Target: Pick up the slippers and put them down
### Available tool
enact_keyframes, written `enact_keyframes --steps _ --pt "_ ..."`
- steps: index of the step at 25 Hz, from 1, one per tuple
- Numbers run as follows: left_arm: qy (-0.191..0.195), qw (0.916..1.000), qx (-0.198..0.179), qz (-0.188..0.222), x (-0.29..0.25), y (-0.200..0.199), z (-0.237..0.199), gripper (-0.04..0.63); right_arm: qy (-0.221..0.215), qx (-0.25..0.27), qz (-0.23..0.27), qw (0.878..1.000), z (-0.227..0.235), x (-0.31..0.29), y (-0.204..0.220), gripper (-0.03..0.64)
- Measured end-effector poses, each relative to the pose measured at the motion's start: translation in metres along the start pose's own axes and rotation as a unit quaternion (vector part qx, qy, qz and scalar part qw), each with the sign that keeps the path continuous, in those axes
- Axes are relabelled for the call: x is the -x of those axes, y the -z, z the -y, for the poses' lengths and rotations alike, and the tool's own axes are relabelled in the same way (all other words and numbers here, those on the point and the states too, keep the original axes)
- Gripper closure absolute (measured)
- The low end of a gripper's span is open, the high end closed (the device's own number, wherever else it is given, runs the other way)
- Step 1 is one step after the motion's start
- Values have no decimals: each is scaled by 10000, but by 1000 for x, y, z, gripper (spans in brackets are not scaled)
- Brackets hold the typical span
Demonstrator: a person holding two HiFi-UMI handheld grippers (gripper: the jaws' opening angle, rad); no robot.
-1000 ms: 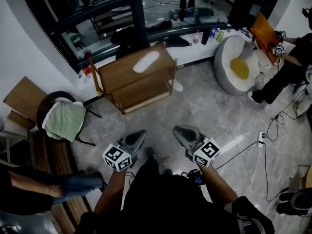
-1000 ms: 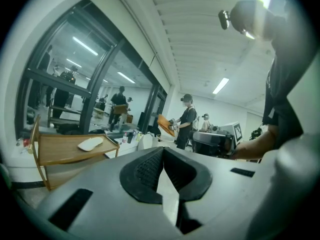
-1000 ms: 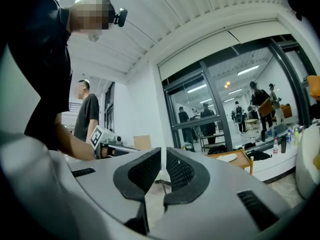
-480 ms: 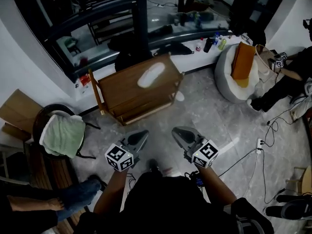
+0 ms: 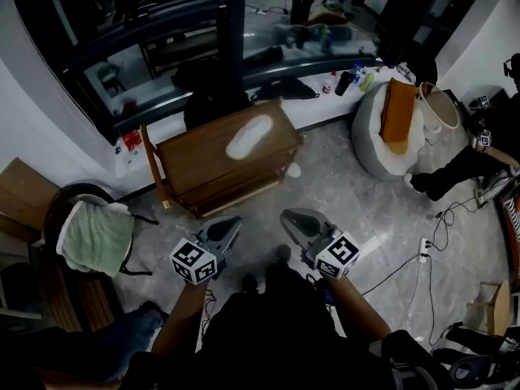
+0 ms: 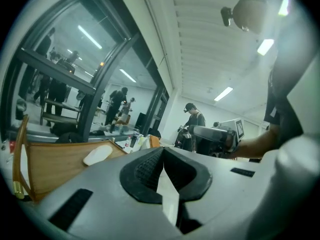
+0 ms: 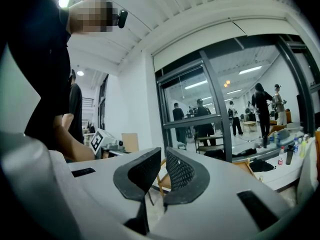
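1. Slipper (image 5: 250, 136): pale and flat. It lies alone on top of the wooden rack (image 5: 203, 149), right of the top's middle, with nothing touching it. The left gripper view shows it low and far to the left (image 6: 98, 155).
2. Small pale item (image 5: 293, 170): on the floor beside the rack's right leg. It may be the second slipper, but it is too small to tell.
3. Left gripper (image 5: 231, 224): clenched, pads meeting at the tips, nothing held. It is on the near side of the rack and well apart from the slipper.
4. Right gripper (image 5: 290, 216): jaws barely parted by a thin slit, nothing between them. It is held level with the left gripper and as far from the rack.
5. Step in hand, as judged: approach, with no pick begun.
6. Handling notes:
   - Spread the jaws before reaching the rack's top.
   - Come in low and level over the near edge.
   - Close across the slipper's narrow width, not its length.
   - A flat sole gives little to grip, so one pad likely has to slide under the edge.
   - Keep clear of the rack's upright at the left (image 5: 149, 140).
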State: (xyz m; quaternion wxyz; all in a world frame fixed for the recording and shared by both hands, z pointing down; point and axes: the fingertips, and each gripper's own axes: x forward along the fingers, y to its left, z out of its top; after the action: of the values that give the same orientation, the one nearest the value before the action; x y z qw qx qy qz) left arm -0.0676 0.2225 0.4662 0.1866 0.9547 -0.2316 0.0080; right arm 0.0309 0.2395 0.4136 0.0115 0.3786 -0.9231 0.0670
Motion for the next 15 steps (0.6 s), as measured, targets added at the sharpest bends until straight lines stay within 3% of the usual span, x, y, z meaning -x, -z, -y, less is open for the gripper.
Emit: enact_keyframes --steps 8,15 --pt "-190 9998 35 -63 -37 -12 -45 583 -130 -29 95 9999 56 -28 0 574" --pt "-504 9983 279 -30 -86 -27 -95 583 -477 -7 20 9989 126 -64 -16 574"
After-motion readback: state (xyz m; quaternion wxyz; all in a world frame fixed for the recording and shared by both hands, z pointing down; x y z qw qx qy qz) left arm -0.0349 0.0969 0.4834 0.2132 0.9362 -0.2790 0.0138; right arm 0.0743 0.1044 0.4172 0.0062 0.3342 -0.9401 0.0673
